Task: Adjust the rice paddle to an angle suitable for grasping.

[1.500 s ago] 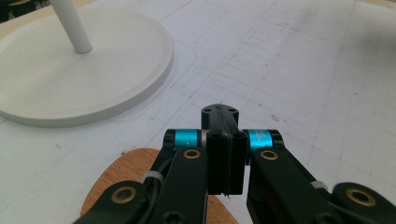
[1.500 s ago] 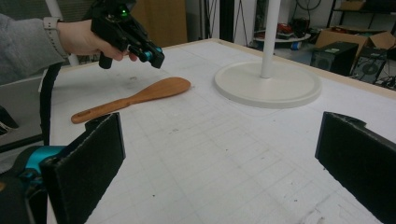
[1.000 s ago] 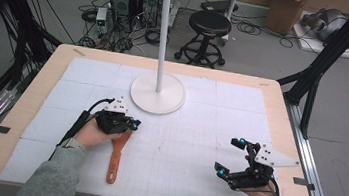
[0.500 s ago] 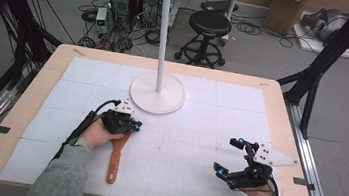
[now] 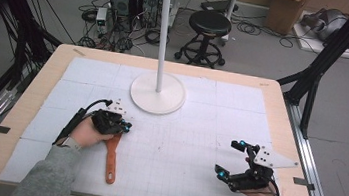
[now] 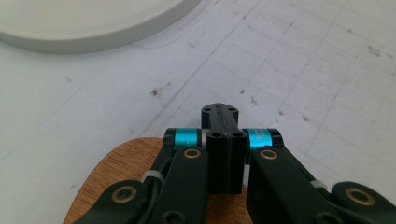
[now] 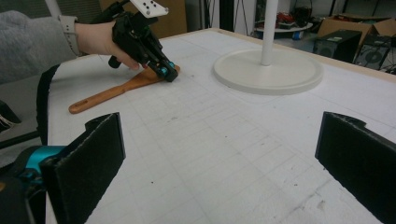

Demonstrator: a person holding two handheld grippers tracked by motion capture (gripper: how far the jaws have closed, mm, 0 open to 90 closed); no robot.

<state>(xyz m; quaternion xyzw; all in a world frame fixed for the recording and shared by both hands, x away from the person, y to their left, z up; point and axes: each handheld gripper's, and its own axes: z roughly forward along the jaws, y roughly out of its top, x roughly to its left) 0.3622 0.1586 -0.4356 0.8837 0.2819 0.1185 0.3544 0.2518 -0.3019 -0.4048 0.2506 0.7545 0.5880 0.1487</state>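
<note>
While left hand-held gripper (image 5: 119, 127) closed over wooden spatula (image 5: 111, 157), right hand-held gripper (image 5: 231, 159) gapes wide.

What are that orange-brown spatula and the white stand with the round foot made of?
The spatula looks like wood: warm brown, faint grain, matte finish, visible in the left gripper view. The stand seems to be painted metal or plastic: smooth, even white with a slight sheen on its round base; the look alone can't settle which.
</note>
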